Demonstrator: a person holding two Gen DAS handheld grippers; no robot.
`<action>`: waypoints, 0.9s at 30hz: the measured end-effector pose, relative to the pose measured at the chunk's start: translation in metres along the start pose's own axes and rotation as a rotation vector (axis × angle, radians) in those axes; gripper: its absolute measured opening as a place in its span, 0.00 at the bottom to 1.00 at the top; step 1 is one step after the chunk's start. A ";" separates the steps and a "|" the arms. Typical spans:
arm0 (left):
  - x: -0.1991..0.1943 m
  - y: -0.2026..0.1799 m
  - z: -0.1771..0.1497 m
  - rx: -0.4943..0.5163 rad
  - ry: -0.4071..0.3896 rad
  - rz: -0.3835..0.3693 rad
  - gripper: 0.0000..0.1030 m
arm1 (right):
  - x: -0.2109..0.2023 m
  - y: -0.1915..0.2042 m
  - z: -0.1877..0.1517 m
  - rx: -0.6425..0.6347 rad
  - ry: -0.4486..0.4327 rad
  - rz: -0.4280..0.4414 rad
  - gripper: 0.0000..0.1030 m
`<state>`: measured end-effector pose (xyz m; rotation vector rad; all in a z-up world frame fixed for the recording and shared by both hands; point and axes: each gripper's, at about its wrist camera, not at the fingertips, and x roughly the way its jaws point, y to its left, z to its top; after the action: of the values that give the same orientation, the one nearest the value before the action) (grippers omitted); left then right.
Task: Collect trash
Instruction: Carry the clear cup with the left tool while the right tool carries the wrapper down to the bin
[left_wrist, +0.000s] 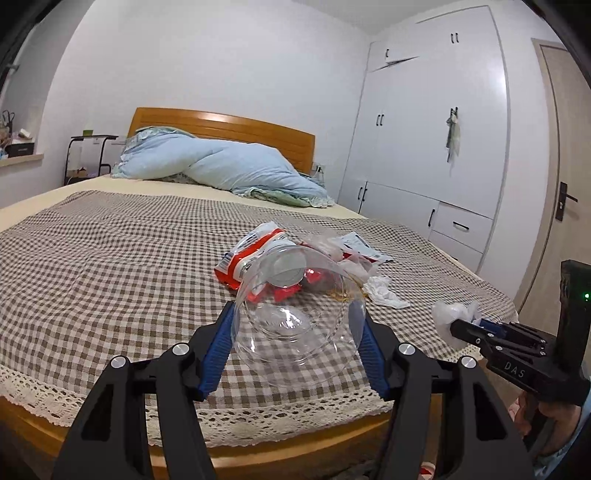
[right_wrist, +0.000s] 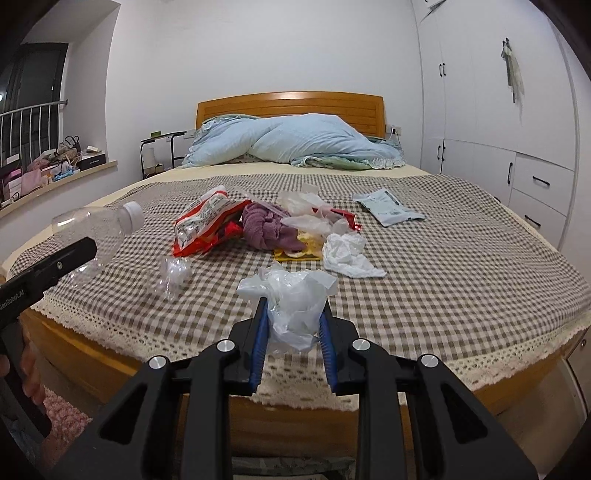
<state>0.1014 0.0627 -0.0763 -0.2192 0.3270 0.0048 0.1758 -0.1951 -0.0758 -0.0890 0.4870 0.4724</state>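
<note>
Nearest my left cam: left tongs (left_wrist: 299, 325) clamped on a clear plastic bottle (left_wrist: 295, 317), blue pads pressed to both sides, base twd the lens, white cap end pointing away. From the right cam the same bottle (right_wrist: 92, 229) shows at far left, held above the bed's front-left area, tilted cap-up.

My right tongs (right_wrist: 293, 317) are closed on a crumpled white plastic bag (right_wrist: 291, 299), wad bulging up btwn the pads. Left cam shows that bag (left_wrist: 454, 317) sticking out of the tong tips at right, off the bed's front-right corner.

Both loads are held over the foot end of the bed (right_wrist: 461, 266), which has a brown-check cover w/ lace hem.

Rest of the trash lies mid-bed in a loose pile:
- red/white snack wrapper (right_wrist: 207, 225), left side of pile
- purple cloth (right_wrist: 266, 229) just right of it, touching
- clear film scraps (right_wrist: 306, 210) behind and right of the cloth
- yellow packet (right_wrist: 295, 254) flat, in front of the cloth
- white tissue wad (right_wrist: 347, 254) just right of the packet
- pale flat pouch (right_wrist: 388, 206) apart, further right
- small crumpled clear plastic piece (right_wrist: 173, 273) alone, front-left of pile, near the held bottle

Blue duvet (right_wrist: 295, 140) heaped at the headboard.
</note>
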 end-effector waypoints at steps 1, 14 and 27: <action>-0.001 -0.001 -0.001 0.003 0.001 -0.005 0.57 | -0.001 -0.001 -0.002 0.001 0.003 0.001 0.25; -0.026 -0.024 -0.020 0.048 0.017 -0.080 0.57 | -0.023 -0.010 -0.023 0.009 0.027 0.011 0.25; -0.035 -0.037 -0.040 0.037 0.099 -0.121 0.57 | -0.037 -0.016 -0.049 0.008 0.078 0.014 0.25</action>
<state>0.0567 0.0192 -0.0938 -0.2027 0.4119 -0.1318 0.1333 -0.2345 -0.1018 -0.0970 0.5658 0.4822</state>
